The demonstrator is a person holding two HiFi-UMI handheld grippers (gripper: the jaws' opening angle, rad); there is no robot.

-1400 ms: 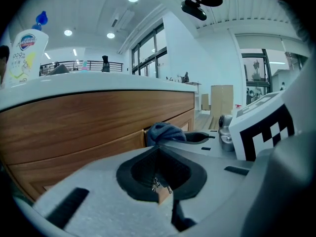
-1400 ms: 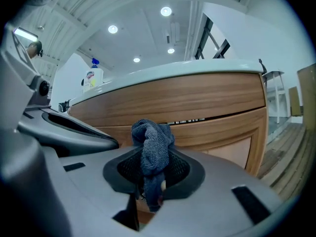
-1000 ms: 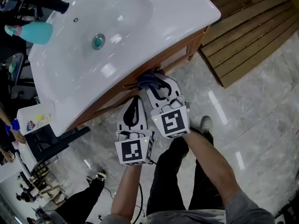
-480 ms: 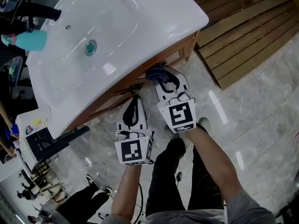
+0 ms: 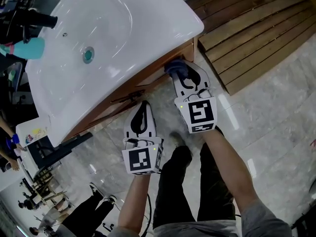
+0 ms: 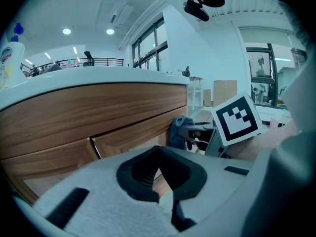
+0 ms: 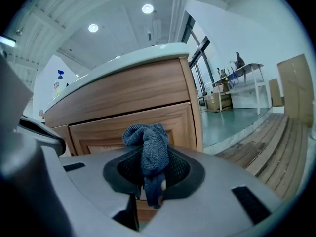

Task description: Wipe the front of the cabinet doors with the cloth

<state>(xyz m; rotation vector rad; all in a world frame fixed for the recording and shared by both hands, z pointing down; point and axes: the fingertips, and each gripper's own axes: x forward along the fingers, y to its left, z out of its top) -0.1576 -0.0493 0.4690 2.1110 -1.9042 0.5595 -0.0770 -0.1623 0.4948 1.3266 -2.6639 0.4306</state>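
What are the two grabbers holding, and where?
The right gripper pinches the blue cloth by its lower part; its bunched top sticks out. The left gripper is shut and holds nothing.

Two grippers are counted: left gripper [image 5: 142,105], right gripper [image 5: 183,73]. One cloth [image 5: 174,65], one basin [image 5: 123,28], and one teal bottle [image 5: 27,47] at 10 o'clock are seen.

The dark blue fuzzy cloth [image 7: 150,154] is one plain colour all over. The warm brown wooden cabinet doors [image 7: 98,130] have thin darker streaks of grain. The white plastic right gripper [image 5: 178,72] and the white plastic left gripper [image 5: 143,106] have black pads, and each carries black squares on a white patch. The shiny white sink top [image 5: 148,28] has a round teal drain [image 5: 88,55]. The glossy grey stone floor [image 5: 266,127] has pale cloudy swirls.
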